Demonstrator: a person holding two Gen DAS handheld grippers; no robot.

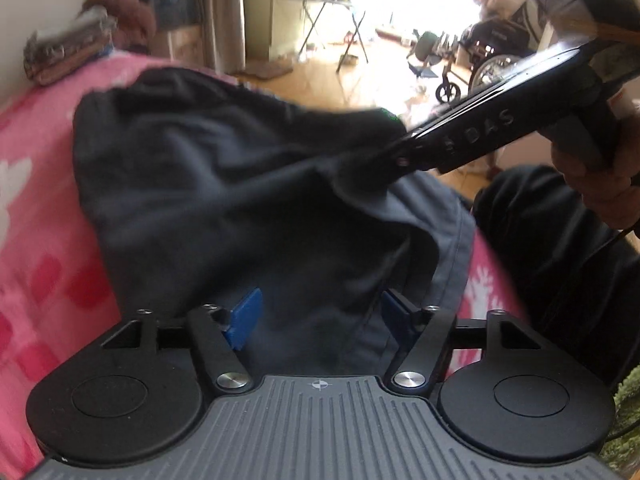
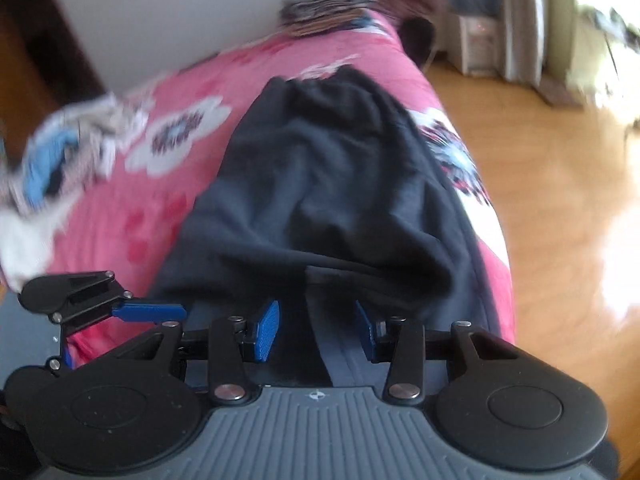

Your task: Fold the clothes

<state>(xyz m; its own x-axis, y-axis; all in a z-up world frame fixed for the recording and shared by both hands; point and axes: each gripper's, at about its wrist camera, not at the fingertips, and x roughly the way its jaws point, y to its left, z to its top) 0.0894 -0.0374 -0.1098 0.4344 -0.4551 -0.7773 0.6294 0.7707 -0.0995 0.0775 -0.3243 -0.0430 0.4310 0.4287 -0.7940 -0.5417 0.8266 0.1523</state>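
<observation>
Blue pads (image 1: 246, 318) astride dark garment (image 1: 224, 184)

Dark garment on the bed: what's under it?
Under the dark garment lies the pink floral blanket, showing on both sides. A lighter, stitched layer of the garment peeks out at its right edge. Anything beneath the middle is covered.

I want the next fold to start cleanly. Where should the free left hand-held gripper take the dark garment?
Probably the near hem of the dark garment, coming from the near edge of the bed. That stitched edge lies flat just ahead of the left hand-held gripper, while the middle is bunched.
</observation>
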